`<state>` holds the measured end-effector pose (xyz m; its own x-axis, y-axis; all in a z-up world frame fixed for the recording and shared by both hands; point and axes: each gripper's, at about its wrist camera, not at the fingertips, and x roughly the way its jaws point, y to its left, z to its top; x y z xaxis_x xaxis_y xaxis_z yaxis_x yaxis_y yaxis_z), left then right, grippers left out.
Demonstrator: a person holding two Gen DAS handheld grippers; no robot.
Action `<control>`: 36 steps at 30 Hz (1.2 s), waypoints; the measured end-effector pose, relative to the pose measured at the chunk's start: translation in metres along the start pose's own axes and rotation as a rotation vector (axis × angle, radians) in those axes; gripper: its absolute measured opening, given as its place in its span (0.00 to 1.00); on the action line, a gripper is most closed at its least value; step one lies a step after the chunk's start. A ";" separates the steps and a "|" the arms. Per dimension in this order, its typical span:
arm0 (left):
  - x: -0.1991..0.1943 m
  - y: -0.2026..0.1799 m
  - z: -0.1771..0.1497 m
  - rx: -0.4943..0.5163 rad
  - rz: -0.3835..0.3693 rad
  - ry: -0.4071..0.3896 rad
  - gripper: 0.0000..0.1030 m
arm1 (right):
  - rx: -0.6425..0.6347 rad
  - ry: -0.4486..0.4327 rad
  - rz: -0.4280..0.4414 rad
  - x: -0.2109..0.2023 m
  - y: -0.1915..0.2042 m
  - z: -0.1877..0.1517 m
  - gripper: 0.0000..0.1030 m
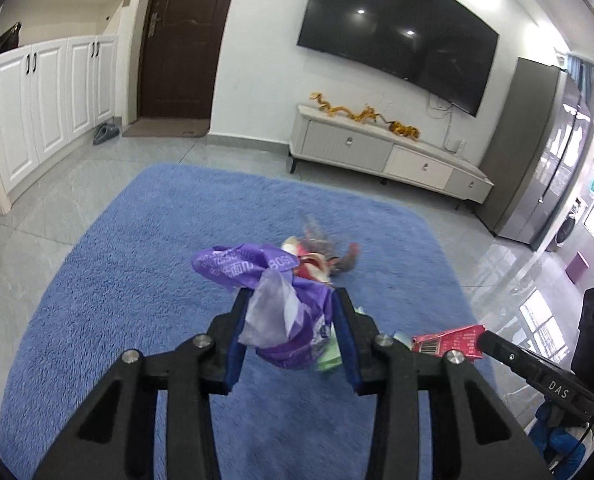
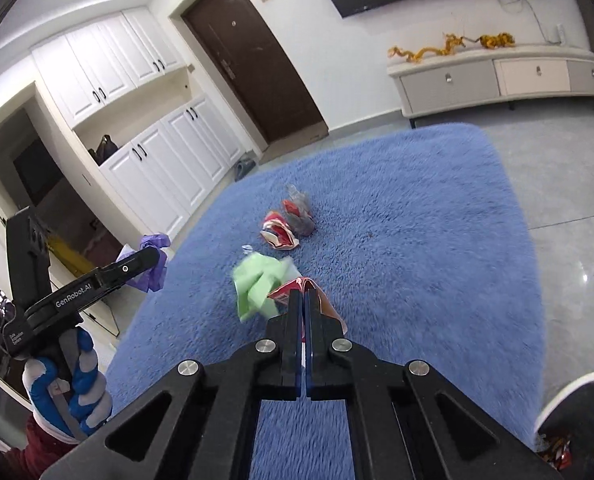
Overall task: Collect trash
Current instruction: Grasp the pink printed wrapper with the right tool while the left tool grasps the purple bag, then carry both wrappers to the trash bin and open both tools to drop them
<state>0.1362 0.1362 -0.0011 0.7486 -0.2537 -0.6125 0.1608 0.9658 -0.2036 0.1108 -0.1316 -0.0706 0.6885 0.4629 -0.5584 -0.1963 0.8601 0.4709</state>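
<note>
We have the left gripper (image 1: 293,300) clamped on a crumpled purple plastic wrapper (image 1: 285,312) lifted above the shaggy blue rug (image 1: 117,260), and the right gripper (image 2: 304,300) pinched fully together on a flattened red paper carton (image 2: 293,290). The risk is the right grip — it catches only the carton's edge, so a quick swing could shake it loose. The blurred pale green wrapper (image 2: 257,286) beside it looks unsecured and may drop. Only the right wrist view shows the white-rimmed bin (image 2: 569,404) at the rug's corner and the red-and-grey scraps (image 2: 289,224) clearly; the left view shows the purple grip close up.
</note>
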 end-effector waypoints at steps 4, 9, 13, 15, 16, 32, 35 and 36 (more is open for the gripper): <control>-0.018 -0.024 -0.005 0.031 -0.030 -0.013 0.36 | 0.007 -0.050 -0.001 -0.035 0.003 -0.004 0.01; -0.030 -0.070 -0.010 0.095 -0.103 -0.016 0.37 | 0.014 -0.129 -0.024 -0.087 0.000 -0.013 0.01; -0.035 -0.117 -0.019 0.163 -0.192 -0.002 0.36 | 0.031 -0.195 -0.068 -0.135 -0.014 -0.023 0.01; -0.035 -0.142 -0.026 0.199 -0.242 0.015 0.36 | 0.050 -0.233 -0.101 -0.163 -0.025 -0.031 0.01; -0.034 -0.156 -0.029 0.220 -0.266 0.025 0.36 | 0.059 -0.245 -0.112 -0.172 -0.029 -0.034 0.01; 0.036 -0.344 -0.120 0.530 -0.475 0.306 0.38 | 0.337 -0.233 -0.403 -0.237 -0.172 -0.106 0.01; 0.053 -0.364 -0.130 0.544 -0.495 0.350 0.39 | 0.398 -0.197 -0.417 -0.226 -0.200 -0.117 0.02; 0.059 -0.368 -0.131 0.544 -0.499 0.362 0.39 | 0.416 -0.185 -0.420 -0.223 -0.209 -0.121 0.04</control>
<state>0.0373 -0.2412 -0.0623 0.2675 -0.5718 -0.7755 0.7787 0.6024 -0.1756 -0.0862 -0.3888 -0.1269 0.7645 0.0261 -0.6441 0.3811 0.7876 0.4842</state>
